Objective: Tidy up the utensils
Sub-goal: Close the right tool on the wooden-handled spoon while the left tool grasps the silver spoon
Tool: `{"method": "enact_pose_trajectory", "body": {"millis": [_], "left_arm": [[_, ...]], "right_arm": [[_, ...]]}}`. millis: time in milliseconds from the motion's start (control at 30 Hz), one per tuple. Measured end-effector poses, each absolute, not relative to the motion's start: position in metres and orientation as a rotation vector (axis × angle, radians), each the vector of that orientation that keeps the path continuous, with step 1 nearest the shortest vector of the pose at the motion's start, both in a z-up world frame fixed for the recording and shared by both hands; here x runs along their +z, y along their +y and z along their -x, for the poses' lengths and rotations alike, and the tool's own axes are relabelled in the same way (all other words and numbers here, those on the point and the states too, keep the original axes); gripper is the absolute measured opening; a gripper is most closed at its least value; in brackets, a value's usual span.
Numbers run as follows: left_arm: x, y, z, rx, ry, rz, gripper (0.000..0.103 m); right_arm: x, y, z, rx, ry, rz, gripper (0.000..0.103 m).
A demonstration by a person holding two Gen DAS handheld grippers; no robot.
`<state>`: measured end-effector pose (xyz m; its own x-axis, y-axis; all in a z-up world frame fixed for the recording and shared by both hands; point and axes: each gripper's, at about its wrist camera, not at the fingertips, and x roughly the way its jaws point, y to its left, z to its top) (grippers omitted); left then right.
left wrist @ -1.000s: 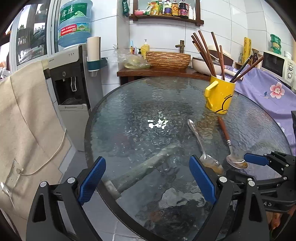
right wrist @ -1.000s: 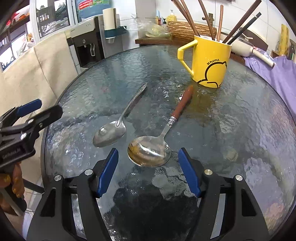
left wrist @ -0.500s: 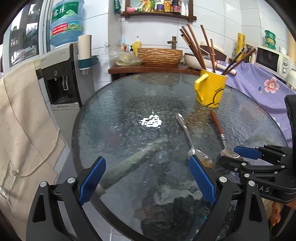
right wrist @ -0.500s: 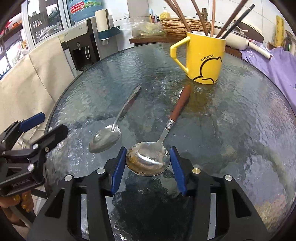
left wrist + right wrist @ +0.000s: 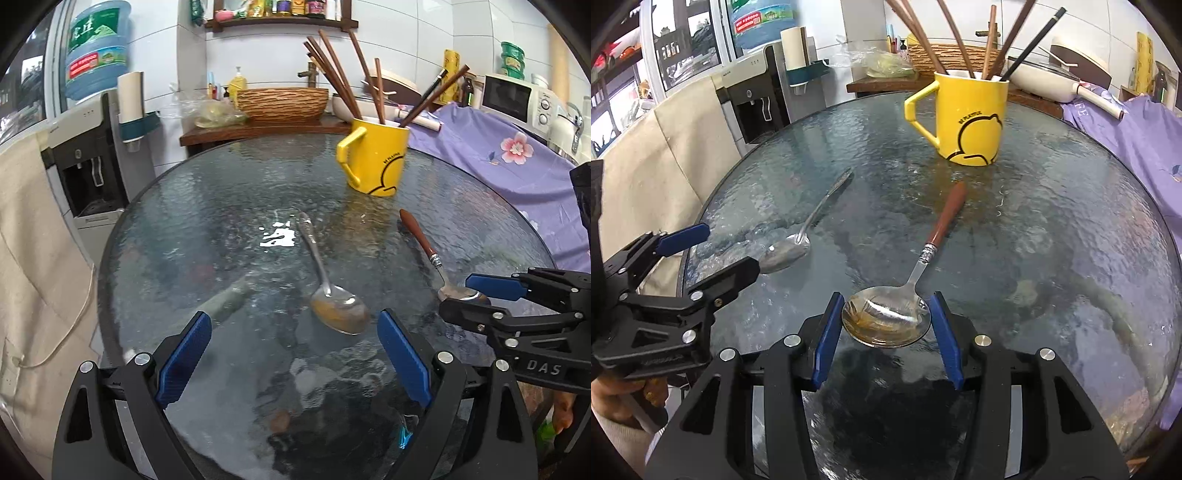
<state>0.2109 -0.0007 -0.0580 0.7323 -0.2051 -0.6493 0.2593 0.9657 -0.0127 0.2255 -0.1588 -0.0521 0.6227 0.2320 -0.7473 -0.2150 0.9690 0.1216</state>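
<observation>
A round textured-glass table [image 5: 1052,221] stands in a kitchen corner. Two spoons lie on it: a wooden-handled spoon [image 5: 886,317], its bowl clamped between the right gripper's [image 5: 886,332] blue pads, which have just been closing, and an all-metal spoon [image 5: 338,308] ahead of the left gripper's [image 5: 295,363] wide-spread jaws. A yellow mug [image 5: 971,118] marked "BE PLAYFUL" holds chopsticks [image 5: 988,40].

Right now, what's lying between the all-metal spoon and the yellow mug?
Nothing: bare glass table separates the all-metal spoon from the yellow mug, seen best in the left wrist view.
</observation>
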Motion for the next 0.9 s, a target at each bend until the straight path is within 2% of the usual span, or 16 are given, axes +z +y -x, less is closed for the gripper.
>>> {"method": "enact_pose_trajectory", "body": {"millis": [367, 533, 700, 900], "left_arm": [[-0.067, -0.022, -0.226, -0.291, 0.762, -0.127, 0.082], [-0.073, -0.026, -0.232, -0.304, 0.802, -0.112, 0.067], [-0.074, -0.027, -0.233, -0.294, 0.803, -0.103, 0.062], [-0.073, -0.026, -0.236, -0.293, 0.8, -0.09, 0.049]], "right_arm": [[-0.051, -0.184, -0.216, 0.237, 0.845, -0.052, 0.048], [-0.051, -0.186, -0.213, 0.238, 0.841, -0.055, 0.048], [-0.052, -0.188, -0.212, 0.238, 0.842, -0.053, 0.048], [-0.052, -0.189, -0.212, 0.239, 0.842, -0.053, 0.048]]}}
